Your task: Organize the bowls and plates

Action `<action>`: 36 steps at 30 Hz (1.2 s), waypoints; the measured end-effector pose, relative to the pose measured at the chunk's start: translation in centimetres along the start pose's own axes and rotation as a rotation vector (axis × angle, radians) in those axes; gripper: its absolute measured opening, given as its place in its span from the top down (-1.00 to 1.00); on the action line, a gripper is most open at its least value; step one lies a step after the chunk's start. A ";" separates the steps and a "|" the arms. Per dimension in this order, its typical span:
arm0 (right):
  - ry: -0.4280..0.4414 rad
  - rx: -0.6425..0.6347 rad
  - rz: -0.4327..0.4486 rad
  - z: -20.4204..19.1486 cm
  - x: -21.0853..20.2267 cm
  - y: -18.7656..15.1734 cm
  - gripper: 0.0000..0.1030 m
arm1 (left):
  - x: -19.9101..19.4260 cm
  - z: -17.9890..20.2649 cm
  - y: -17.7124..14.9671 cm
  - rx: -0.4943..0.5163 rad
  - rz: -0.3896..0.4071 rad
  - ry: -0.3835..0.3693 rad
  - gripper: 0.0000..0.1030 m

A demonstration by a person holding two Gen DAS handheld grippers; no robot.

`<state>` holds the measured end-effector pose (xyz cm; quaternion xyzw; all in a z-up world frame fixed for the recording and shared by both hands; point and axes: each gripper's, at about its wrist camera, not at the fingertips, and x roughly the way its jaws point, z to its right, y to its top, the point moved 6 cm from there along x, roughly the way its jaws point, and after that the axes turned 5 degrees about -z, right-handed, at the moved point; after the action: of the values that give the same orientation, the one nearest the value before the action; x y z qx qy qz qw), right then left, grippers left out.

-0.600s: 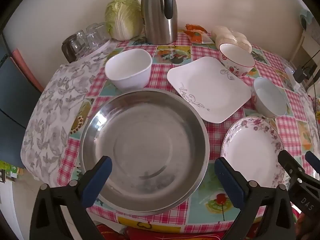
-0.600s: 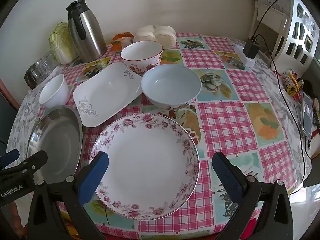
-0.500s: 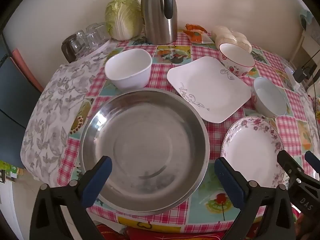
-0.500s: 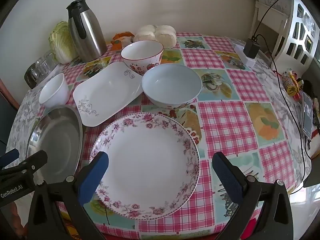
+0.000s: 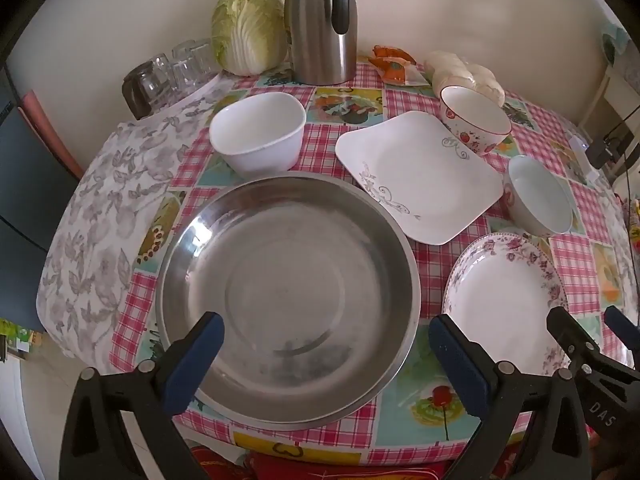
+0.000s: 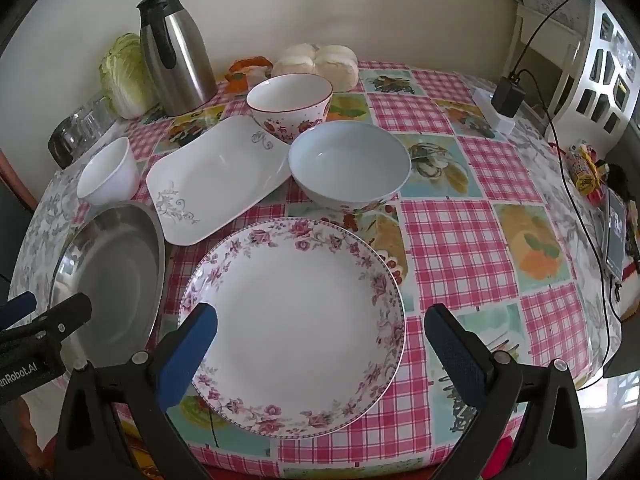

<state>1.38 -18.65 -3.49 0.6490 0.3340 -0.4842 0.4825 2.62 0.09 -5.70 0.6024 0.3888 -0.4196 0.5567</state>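
Observation:
A wide steel basin (image 5: 288,292) (image 6: 108,276) sits at the table's near left, and my left gripper (image 5: 324,352) hovers open above its near rim with nothing between the fingers. A round floral plate (image 6: 296,324) (image 5: 504,300) lies to its right, under my open, empty right gripper (image 6: 320,344). Behind them are a square white plate (image 5: 416,176) (image 6: 216,176), a small white bowl (image 5: 258,136) (image 6: 108,172), a pale blue bowl (image 6: 348,164) (image 5: 538,196) and a red-flowered bowl (image 6: 290,104) (image 5: 474,118).
At the back stand a steel thermos jug (image 5: 322,20) (image 6: 174,48), a cabbage (image 5: 248,38), glass cups (image 5: 160,76), white buns (image 6: 316,60) and an orange packet (image 5: 394,66). A charger with cable (image 6: 506,96) and a phone (image 6: 614,236) lie at the right edge.

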 end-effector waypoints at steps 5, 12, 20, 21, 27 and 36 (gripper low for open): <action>-0.002 -0.003 -0.003 -0.1 0.1 -0.1 -1.00 | 0.0 -0.1 0.0 -0.002 -0.002 -0.003 -1.00; -0.002 -0.002 -0.002 -0.1 0.1 -0.1 -1.00 | 0.2 -0.2 -0.1 -0.006 -0.008 -0.004 -1.00; -0.011 -0.004 -0.016 -0.1 0.5 -0.2 -1.00 | 0.4 -0.5 -0.1 -0.008 -0.018 -0.012 -1.00; -0.012 -0.003 -0.015 -0.1 0.4 -0.2 -1.00 | 0.4 -0.5 -0.1 -0.009 -0.018 -0.013 -1.00; -0.007 -0.011 -0.009 -0.3 0.2 -0.2 -1.00 | 0.4 -0.5 -0.1 -0.008 -0.020 -0.011 -1.00; -0.008 -0.011 -0.008 -0.3 0.1 -0.2 -1.00 | 0.4 -0.5 -0.2 -0.009 -0.020 -0.012 -1.00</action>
<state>1.34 -18.28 -3.68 0.6430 0.3373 -0.4870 0.4855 2.64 0.58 -6.12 0.5936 0.3933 -0.4270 0.5573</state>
